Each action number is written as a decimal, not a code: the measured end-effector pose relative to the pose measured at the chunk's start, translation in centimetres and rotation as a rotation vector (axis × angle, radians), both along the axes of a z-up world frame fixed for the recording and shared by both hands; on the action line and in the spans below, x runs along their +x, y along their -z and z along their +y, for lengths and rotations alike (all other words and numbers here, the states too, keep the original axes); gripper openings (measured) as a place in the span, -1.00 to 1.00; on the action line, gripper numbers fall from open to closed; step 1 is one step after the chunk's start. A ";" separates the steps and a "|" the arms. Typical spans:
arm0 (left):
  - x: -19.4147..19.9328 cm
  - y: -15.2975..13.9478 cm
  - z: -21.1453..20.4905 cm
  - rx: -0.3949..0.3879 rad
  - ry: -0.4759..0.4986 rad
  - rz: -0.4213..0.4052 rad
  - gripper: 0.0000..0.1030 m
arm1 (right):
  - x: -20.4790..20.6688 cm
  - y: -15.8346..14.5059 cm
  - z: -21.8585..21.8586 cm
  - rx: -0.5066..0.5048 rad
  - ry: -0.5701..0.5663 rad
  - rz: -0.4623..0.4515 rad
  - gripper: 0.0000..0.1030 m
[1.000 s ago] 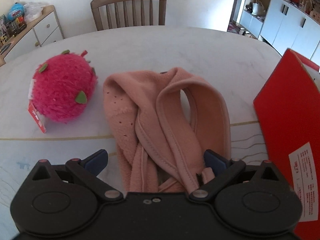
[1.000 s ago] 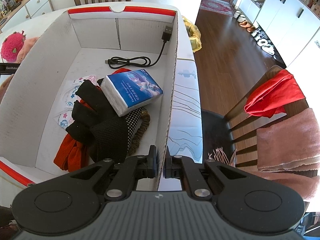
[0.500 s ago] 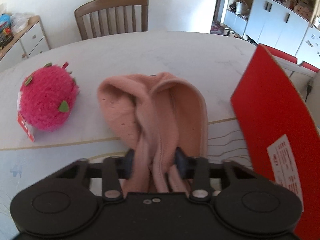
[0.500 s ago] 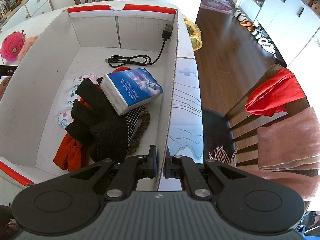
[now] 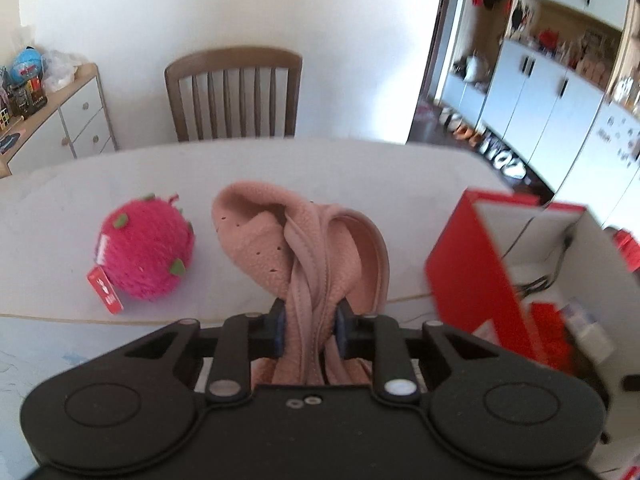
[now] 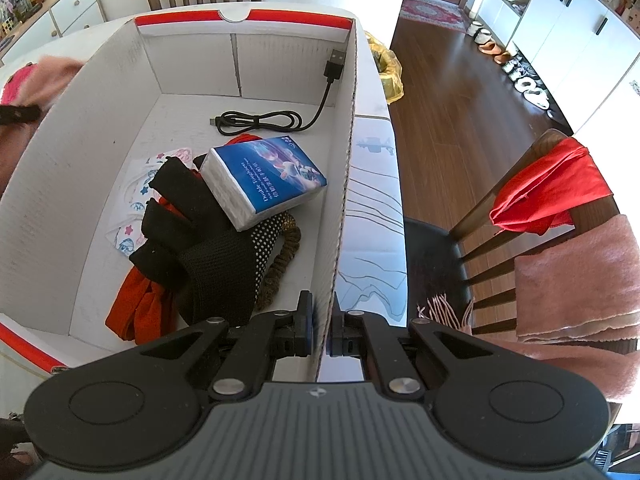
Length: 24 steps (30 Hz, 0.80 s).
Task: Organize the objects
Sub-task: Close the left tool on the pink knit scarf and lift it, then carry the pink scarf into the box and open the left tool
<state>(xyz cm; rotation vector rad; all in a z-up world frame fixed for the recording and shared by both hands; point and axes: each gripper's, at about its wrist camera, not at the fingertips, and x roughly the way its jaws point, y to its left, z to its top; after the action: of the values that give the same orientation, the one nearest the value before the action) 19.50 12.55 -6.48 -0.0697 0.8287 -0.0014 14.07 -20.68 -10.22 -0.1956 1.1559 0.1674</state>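
The big box (image 6: 256, 60) is the place to think about first. It is red outside and white inside, and it sits on the table (image 5: 360, 172) to the right of your left claw (image 5: 310, 326). So the pink fleece hat (image 5: 304, 248) has to go right and over the box's near wall to get in.

Your left claw's jaws have just been closing, and now they pinch the pink fleece hat by its bunched lower end. The hat hangs long, running away from the claw, with its round top farthest from you. The far end looks close to the table, but you cannot tell if it touches. Your left hand is the one for this job, because it already has the hat.

Your right claw (image 6: 319, 322) is pressed shut on the box's right wall, near the corner closest to you. That should keep the box from sliding.

Inside the box, from big to small: black gloves (image 6: 192, 236) lie on a red cloth (image 6: 138, 312), and a blue tissue pack (image 6: 264, 180) leans on them. A patterned cloth (image 6: 136, 184) lies flat underneath, and a black USB cable (image 6: 272, 118) lies at the back. The back left floor is bare, so aim there.

The fuzzy pink strawberry toy (image 5: 144, 254) waits on the table, left of the hat.
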 end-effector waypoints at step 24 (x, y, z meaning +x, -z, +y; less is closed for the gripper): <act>-3.6 -7.4 -11.4 -0.132 0.227 -0.096 -0.59 | -0.2 0.0 0.0 0.009 0.001 -0.023 -0.89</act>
<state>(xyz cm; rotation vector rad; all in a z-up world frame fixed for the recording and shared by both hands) 15.90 1.12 0.94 -0.0983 0.7364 -0.2717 13.87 -20.71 -10.26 -0.1884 1.1322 0.1695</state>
